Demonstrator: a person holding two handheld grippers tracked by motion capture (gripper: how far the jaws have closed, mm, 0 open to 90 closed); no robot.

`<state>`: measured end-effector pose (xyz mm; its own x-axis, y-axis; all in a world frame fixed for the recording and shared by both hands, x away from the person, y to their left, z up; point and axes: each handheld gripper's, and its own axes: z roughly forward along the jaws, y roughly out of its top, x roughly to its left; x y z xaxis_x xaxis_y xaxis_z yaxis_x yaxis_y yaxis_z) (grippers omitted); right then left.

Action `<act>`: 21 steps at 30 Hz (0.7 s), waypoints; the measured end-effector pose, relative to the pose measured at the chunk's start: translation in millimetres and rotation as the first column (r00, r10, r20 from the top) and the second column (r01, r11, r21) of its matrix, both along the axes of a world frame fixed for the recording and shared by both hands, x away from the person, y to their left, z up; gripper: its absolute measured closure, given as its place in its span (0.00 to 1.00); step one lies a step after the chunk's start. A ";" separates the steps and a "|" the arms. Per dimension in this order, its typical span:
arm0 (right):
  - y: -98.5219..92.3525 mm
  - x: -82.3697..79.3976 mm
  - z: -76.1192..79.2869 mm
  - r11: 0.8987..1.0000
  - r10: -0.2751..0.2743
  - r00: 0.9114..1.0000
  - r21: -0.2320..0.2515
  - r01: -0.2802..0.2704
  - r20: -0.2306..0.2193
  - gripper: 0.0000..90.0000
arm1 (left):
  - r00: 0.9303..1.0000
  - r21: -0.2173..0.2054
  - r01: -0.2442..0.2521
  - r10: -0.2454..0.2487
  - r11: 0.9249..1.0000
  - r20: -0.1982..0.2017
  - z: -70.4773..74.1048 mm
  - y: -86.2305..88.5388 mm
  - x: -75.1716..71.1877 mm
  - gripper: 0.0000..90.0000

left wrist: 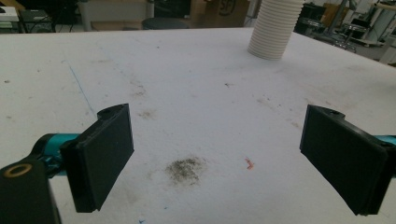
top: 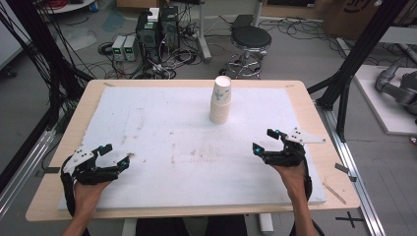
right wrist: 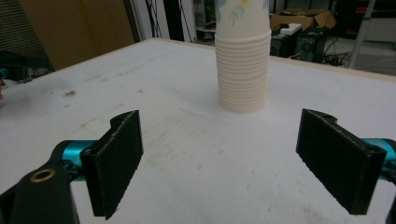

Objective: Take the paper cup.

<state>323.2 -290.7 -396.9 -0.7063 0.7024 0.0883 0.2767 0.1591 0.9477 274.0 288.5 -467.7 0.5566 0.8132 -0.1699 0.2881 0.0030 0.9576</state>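
- A stack of paper cups (top: 221, 101) is seen upright at upper centre of the high view, on the white sheet (top: 162, 123) that covers the bench (top: 314, 123).
- The left tongs (top: 117, 156) are held at lower left of that view, jaws spread wide, nothing between them.
- The right tongs (top: 265, 141) are held at lower right, jaws also wide and empty, well apart from the cups.
- In the right gripper view the cups (right wrist: 243, 70) are framed at upper centre, beyond the jaws.
- In the left gripper view the cups (left wrist: 275, 30) are placed at upper right, and a dark smudge (left wrist: 186, 169) is seen on the sheet between the jaws.
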 end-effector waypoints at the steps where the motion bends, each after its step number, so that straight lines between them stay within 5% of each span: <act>1: 1.8 2.0 5.9 1.000 0.005 1.000 -0.001 -0.005 0.000 0.16 | 1.000 -0.001 0.000 0.000 1.000 0.002 0.0 -0.3 0.0 0.11; 9: 8.4 22.7 46.1 0.999 0.040 0.999 -0.016 -0.040 0.013 0.16 | 1.000 0.018 -0.003 0.003 1.000 0.003 0.3 -2.5 -0.2 0.11; 14: 5.5 48.0 82.7 0.998 0.054 0.998 -0.041 -0.054 0.011 0.16 | 1.000 0.022 -0.004 0.004 1.000 -0.002 0.4 -2.7 0.0 0.11; 21: 10.8 79.7 113.4 0.993 0.086 0.996 -0.084 -0.086 0.000 0.16 | 1.000 0.028 -0.001 0.001 1.000 -0.001 0.5 -3.4 0.1 0.11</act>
<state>402.9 -279.9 -283.5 -0.7645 0.6440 0.0288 0.2553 0.2614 0.9309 274.1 285.2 -467.2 0.5554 0.8184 -0.1478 0.2892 -0.0235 0.9570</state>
